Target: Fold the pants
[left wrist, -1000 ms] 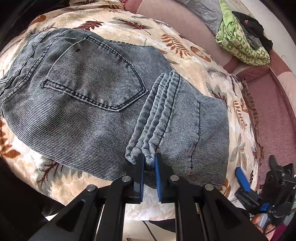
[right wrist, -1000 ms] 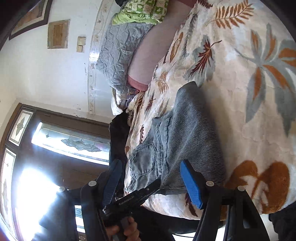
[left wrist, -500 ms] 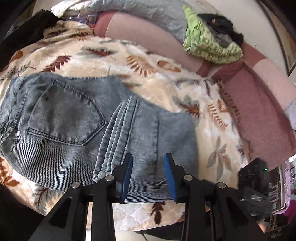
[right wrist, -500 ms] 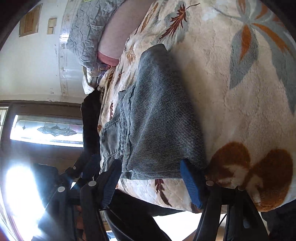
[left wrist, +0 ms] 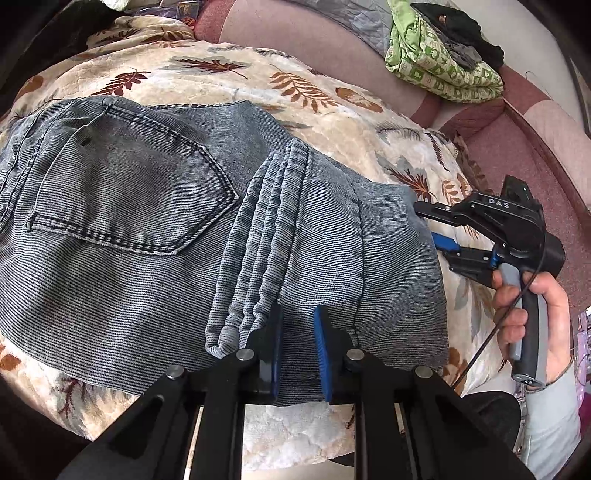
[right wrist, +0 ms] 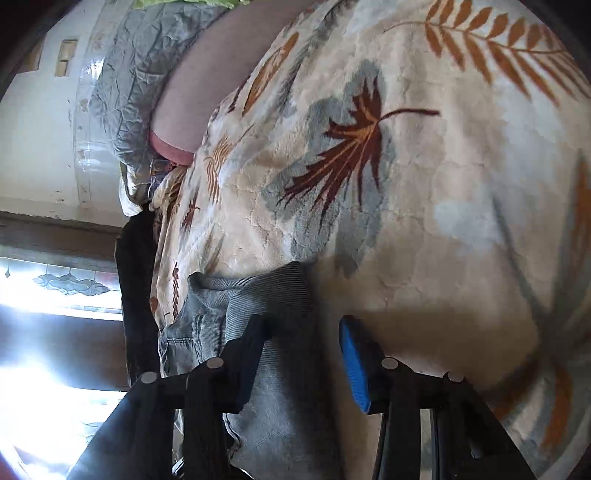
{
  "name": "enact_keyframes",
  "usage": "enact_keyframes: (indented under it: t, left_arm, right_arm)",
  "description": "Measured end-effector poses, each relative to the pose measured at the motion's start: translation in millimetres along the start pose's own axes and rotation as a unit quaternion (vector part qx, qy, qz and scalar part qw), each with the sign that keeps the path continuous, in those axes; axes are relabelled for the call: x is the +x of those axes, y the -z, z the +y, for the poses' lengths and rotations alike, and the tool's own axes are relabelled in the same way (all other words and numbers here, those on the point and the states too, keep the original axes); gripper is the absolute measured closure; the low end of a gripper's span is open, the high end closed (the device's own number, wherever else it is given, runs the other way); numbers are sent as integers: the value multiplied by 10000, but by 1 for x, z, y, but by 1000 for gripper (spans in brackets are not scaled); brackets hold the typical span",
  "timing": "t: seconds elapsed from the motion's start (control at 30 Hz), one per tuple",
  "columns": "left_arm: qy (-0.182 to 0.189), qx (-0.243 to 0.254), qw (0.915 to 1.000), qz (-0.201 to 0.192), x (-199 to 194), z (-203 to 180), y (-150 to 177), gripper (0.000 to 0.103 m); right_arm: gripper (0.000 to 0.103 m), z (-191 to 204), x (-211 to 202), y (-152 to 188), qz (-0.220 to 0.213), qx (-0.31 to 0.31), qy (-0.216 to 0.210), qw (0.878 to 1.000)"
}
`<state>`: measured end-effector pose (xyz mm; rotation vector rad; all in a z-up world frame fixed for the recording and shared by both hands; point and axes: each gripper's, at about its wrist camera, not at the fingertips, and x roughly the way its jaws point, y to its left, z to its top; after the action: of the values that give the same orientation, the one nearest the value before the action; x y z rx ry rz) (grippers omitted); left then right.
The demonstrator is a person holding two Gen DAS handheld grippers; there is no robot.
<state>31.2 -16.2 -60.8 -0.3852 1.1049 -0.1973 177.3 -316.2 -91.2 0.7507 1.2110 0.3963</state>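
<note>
Pants lie folded on the leaf-print blanket that covers the bed, back pocket facing up at the left of my left camera's view, the ribbed cuffs stacked over the middle of the bundle. My left gripper sits at the near edge of the denim, just right of the cuffs; its jaws have just been closing and now stand narrow, a strip of denim between the blue pads, though I cannot tell whether they press on it. At the bundle's right edge I see my right gripper, held by a hand on its grey handle with a black cable running past. From its own camera the right gripper has the folded edge of the pants between its fingers: the left finger lies on the cloth, the blue pad of the right one stands clear of it over the blanket. These jaws have just been closing too and remain partly apart. Beyond the blanket a pink cushion runs along the back, with a green printed cloth and dark clothes heaped on it. A bright window glares at the left of the right view
</note>
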Motion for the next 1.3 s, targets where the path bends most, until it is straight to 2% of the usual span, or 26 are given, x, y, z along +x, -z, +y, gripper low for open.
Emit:
enact_keyframes:
  t: [0.03,0.1,0.17,0.23,0.3,0.33,0.37,0.4,0.47,0.53,0.63,0.77,0.83,0.9,0.93,0.97,1.07,1.13,1.17,1.23,1.3]
  left_arm:
    - [8,14,10000,2,0,0,0,85]
    - [16,63,10000,7,0,0,0,85]
    - [41,108,9999,10,0,-1,-1,85]
    - [71,120,9999,-18,-1,-1,-1,85]
    - [33,171,9998,-32,-5,-6,-2,85]
    - [-24,209,9997,-85,-9,-10,-4,83]
    - [-131,275,9993,-197,-14,-15,-6,76]
    - [-201,375,9985,-352,-20,-21,-9,61]
    - [-58,552,9965,-620,-29,-35,-20,47]
    - [112,669,9951,-722,-30,-46,-35,47]
    - [7,829,9947,-601,-9,-59,-56,47]
    - [-551,816,9951,72,39,-52,-67,47]
    - [-551,828,9950,120,49,-46,-66,48]
    - [-632,910,9937,142,46,-50,-65,48]
    - [-608,867,9942,169,43,-50,-66,48]
    - [-546,784,9953,171,39,-48,-68,48]
    - [-464,644,9966,-215,17,-45,-70,47]
    - [-526,807,9947,-353,13,-48,-68,45]
    - [-748,943,9925,-221,21,-49,-66,44]
    - [-1020,1008,9892,291,49,-41,-64,44]
    - [-1051,1024,9892,-3,41,-38,-61,44]
  right_arm:
    - [78,4,3,-3,-34,-25,56,10000]
    - [89,17,5,-7,-131,-283,245,9992]
    - [91,42,2,-4,-290,-856,491,9947]
    - [92,60,2,1,-574,-1371,1006,9838]
    - [92,56,20,1,-406,-1641,1627,9721]
    - [91,51,27,3,-395,-1677,1730,9697]
    - [91,51,24,5,-514,-1676,1672,9702]
    - [87,50,18,6,-583,-1674,1527,9722]
    - [81,43,0,8,-694,-1414,1234,9798]
    - [78,41,-27,16,-974,-1258,985,9823]
    - [78,39,-62,42,-1114,-951,380,9885]
    - [78,31,-65,89,-622,-426,-590,9954]
    - [78,22,-45,106,-208,-204,-843,9960]
    - [81,3,-17,121,176,-73,-157,9997]
    - [94,-3,-17,127,22,-118,-186,9998]
    - [96,-3,-21,130,20,-162,-150,9998]
    - [97,8,-25,129,97,-368,125,9992]
    - [97,14,-22,130,141,-539,295,9980]
    - [97,14,-22,129,146,-517,304,9981]
    - [96,14,-24,127,206,-434,278,9985]
    - [92,21,-30,123,148,-468,272,9984]
